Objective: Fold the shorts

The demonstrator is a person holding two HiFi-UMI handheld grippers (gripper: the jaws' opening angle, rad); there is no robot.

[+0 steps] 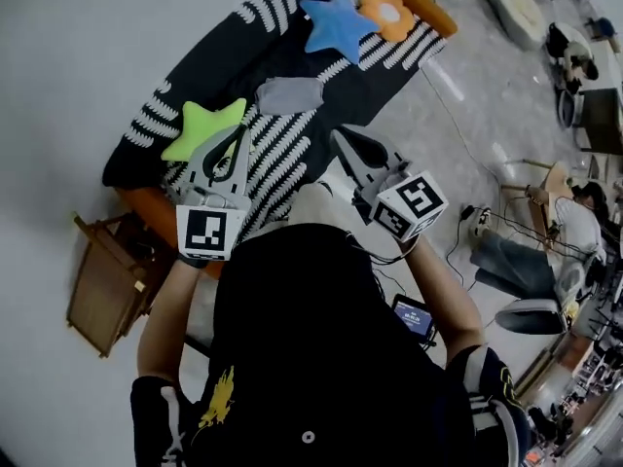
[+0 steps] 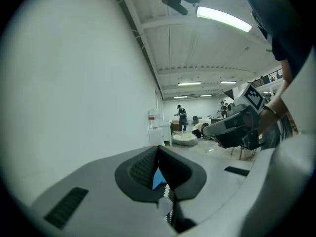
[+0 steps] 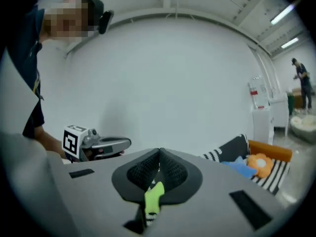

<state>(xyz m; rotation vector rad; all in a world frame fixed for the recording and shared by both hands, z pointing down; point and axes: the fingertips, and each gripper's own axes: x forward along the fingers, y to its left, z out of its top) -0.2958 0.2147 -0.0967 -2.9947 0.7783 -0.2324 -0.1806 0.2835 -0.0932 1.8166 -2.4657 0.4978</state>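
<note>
1. Now the person holds both tongs up in front of a black shirt [image 1: 321,358].
2. The left gripper [image 1: 237,134] has its jaws pressed tight together, with nothing between them.
3. The right gripper [image 1: 341,136] is closed the same way and holds nothing.
4. In the head view, the grey shorts [image 1: 289,95] lie on the striped blanket [image 1: 282,149], at 12 o'clock from the two grippers.
5. The shorts look like a small flat grey patch, and neither gripper touches them.
6. A green star pillow [image 1: 202,129] lies at 8 o'clock from the shorts.
7. A blue star pillow [image 1: 339,22] lies at 1 o'clock from the shorts.
8. An orange flower pillow [image 1: 387,13] touches the blue star on its 3 o'clock side.
9. In the left gripper view, the closed tips [image 2: 158,149] point across the room, and the right gripper [image 2: 232,125] shows at 3 o'clock.
10. In the right gripper view, the left gripper [image 3: 98,143] shows at 9 o'clock.
</note>
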